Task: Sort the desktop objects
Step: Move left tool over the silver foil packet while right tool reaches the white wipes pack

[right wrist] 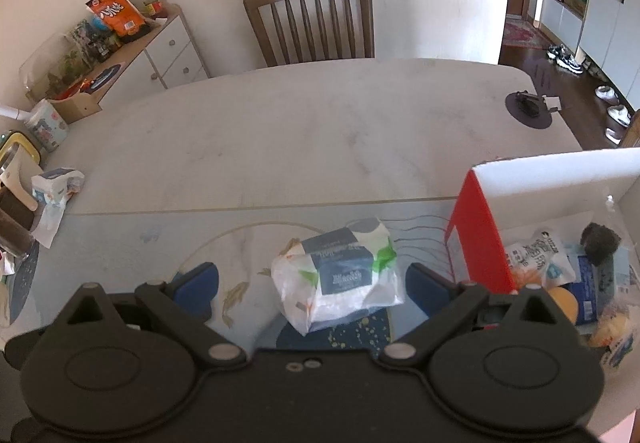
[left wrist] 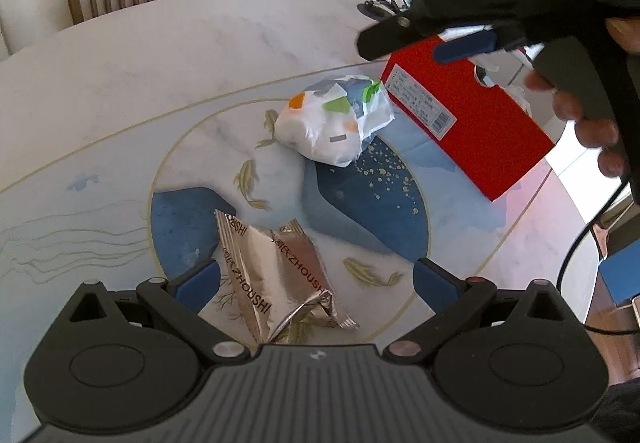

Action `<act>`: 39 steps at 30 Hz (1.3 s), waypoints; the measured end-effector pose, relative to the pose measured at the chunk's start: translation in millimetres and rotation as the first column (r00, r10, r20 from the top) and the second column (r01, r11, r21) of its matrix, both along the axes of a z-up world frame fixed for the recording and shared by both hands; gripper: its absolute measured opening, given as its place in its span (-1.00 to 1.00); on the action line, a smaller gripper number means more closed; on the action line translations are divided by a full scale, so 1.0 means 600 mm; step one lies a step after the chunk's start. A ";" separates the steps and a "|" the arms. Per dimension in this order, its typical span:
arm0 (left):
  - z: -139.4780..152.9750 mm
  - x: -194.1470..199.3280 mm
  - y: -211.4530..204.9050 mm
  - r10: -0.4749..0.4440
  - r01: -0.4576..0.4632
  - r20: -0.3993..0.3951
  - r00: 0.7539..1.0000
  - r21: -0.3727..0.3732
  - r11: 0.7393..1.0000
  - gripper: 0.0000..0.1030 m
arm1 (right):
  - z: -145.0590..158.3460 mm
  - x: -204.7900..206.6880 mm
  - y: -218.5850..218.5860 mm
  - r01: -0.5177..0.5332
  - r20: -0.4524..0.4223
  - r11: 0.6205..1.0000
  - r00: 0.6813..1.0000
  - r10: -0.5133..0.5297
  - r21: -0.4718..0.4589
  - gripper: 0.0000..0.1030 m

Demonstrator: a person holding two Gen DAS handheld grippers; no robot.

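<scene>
Silver foil packet (left wrist: 280,279) partly hidden under spread left fingers (left wrist: 196,279), right gripper (right wrist: 312,283) spread too, red box (right wrist: 476,227) contents cut off.

Left hand-held gripper (left wrist: 316,279) spread wide; right hand-held gripper (right wrist: 312,279) likewise, hand-gripped.

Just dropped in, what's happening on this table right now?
A person is sorting loose items into the red box. The left hand-held gripper is open around a silver foil packet lying on the table. The right hand-held gripper is open, its fingers on either side of a white plastic-wrapped pack. Nothing is gripped yet; the box already holds several items.
</scene>
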State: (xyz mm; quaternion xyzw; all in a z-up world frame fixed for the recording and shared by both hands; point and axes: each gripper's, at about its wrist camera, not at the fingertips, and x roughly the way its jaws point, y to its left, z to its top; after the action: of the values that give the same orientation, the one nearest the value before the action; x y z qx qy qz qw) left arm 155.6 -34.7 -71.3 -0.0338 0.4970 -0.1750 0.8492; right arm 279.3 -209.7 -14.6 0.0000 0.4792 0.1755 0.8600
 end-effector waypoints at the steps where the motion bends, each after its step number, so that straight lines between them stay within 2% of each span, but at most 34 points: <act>1: -0.002 0.002 0.000 -0.003 0.003 -0.002 1.000 -0.002 1.000 1.00 | -0.003 0.005 0.003 0.002 -0.004 1.000 1.000 -0.002 -0.002 0.95; 5: -0.008 0.007 -0.001 -0.011 0.011 -0.006 1.000 -0.004 1.000 1.00 | -0.016 0.029 0.013 -0.003 -0.022 1.000 1.000 0.003 0.002 0.95; 12: -0.016 0.016 -0.001 -0.010 0.010 -0.018 1.000 -0.007 1.000 1.00 | -0.038 0.048 0.028 -0.092 -0.020 0.994 0.996 0.091 -0.055 0.97; 20: -0.024 0.027 0.001 0.003 -0.003 -0.020 1.000 -0.012 1.000 1.00 | -0.046 0.077 0.009 -0.059 -0.028 0.996 0.998 0.058 -0.062 0.98; 28: -0.030 0.032 -0.002 -0.014 0.013 -0.031 0.999 -0.016 1.000 1.00 | -0.072 0.092 0.018 -0.107 -0.073 0.992 0.992 0.102 -0.064 0.97; 34: -0.037 0.035 -0.002 -0.013 0.012 -0.034 0.999 -0.025 1.000 1.00 | -0.072 0.104 0.021 -0.096 -0.078 0.994 0.993 0.092 -0.050 0.97; 39: -0.042 0.034 -0.004 -0.025 0.024 -0.034 0.999 -0.023 0.999 1.00 | -0.092 0.114 0.026 -0.098 -0.104 0.993 0.990 0.091 -0.058 0.96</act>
State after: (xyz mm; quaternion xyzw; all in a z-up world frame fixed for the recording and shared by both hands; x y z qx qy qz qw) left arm 176.3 -37.3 -96.5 -0.0404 0.5098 -0.1904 0.8380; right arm 347.8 -193.9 -69.6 -0.0411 0.5271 0.2005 0.8248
